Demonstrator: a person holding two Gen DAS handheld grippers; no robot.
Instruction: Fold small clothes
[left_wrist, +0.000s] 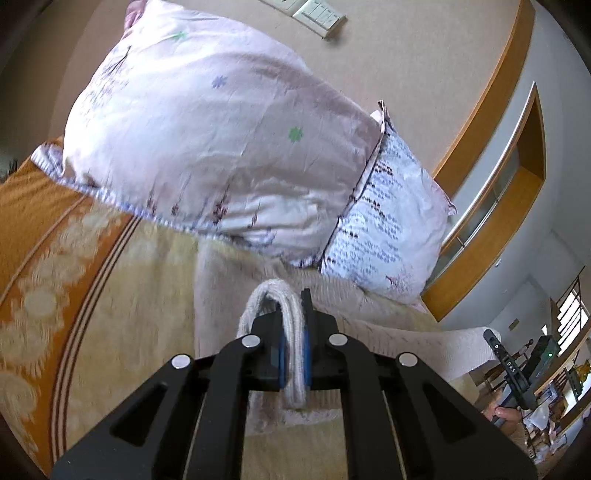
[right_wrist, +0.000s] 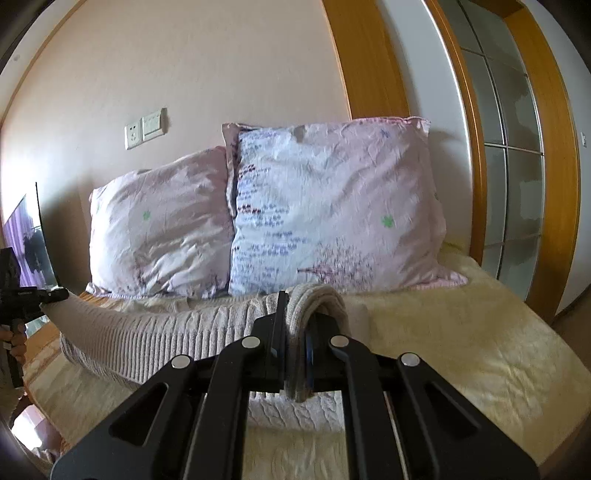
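Note:
A pale pink-beige ribbed knit garment hangs stretched between my two grippers above the bed. My left gripper is shut on a bunched edge of the garment, which loops up out of the jaws. My right gripper is shut on the other end of the garment, folded over the jaws. The left gripper also shows in the right wrist view at the far left, holding the cloth's end. The right gripper shows in the left wrist view at the far right.
A cream and orange patterned blanket covers the bed. Two pink floral pillows lean against the beige wall. A wall switch plate is above them. A wooden-framed glass door stands at the right.

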